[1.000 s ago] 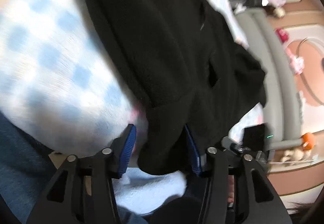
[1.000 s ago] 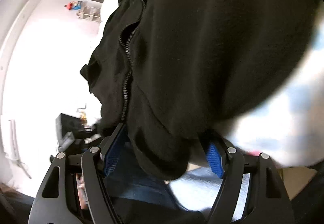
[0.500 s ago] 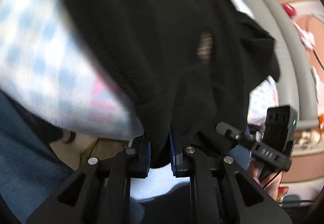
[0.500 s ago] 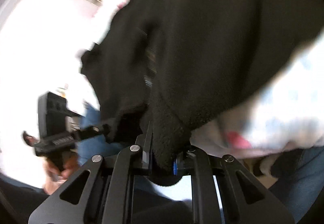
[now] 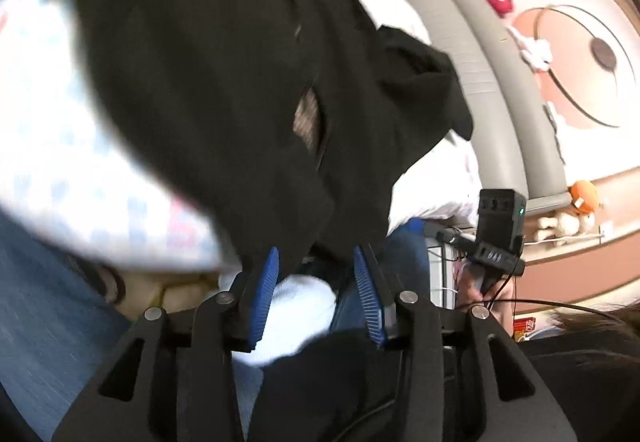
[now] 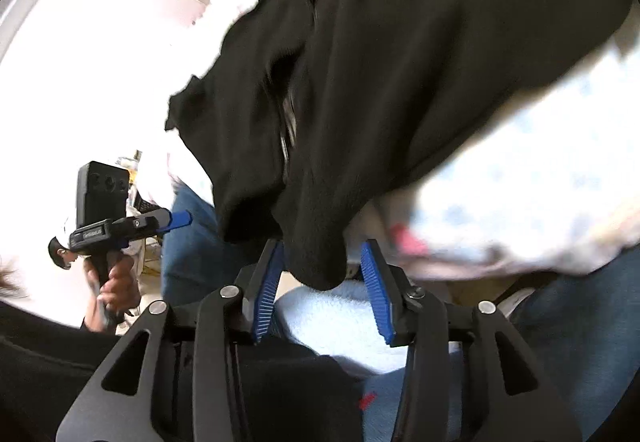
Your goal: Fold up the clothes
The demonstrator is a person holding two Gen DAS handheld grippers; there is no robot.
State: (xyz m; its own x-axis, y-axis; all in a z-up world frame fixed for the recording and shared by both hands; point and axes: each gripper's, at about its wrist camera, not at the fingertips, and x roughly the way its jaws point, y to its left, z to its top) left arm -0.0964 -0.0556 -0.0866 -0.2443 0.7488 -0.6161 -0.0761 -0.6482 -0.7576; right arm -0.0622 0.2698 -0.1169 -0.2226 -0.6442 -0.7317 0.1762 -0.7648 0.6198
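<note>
A black fleece zip jacket (image 5: 208,82) lies on a white bedcover with pale blue checks (image 5: 48,146); it also fills the right wrist view (image 6: 400,82). My left gripper (image 5: 316,262) is open, its blue pads (image 5: 266,282) on either side of the jacket's near corner without pinching it. My right gripper (image 6: 320,262) is open too, and the jacket's other near corner hangs between its blue pads (image 6: 374,282). Each gripper shows in the other's view: the right one in the left wrist view (image 5: 498,242), the left one in the right wrist view (image 6: 120,226).
The bedcover (image 6: 520,182) drapes over the near edge. The person's blue jeans (image 5: 44,314) and a white sock (image 6: 340,322) are just below the grippers. A grey padded rail (image 5: 488,74) and a pink floor mat (image 5: 580,54) with toys lie to the right.
Both grippers were shut on the jacket's near corners half a second ago and have now opened. The view has pulled back a little from the jacket.
</note>
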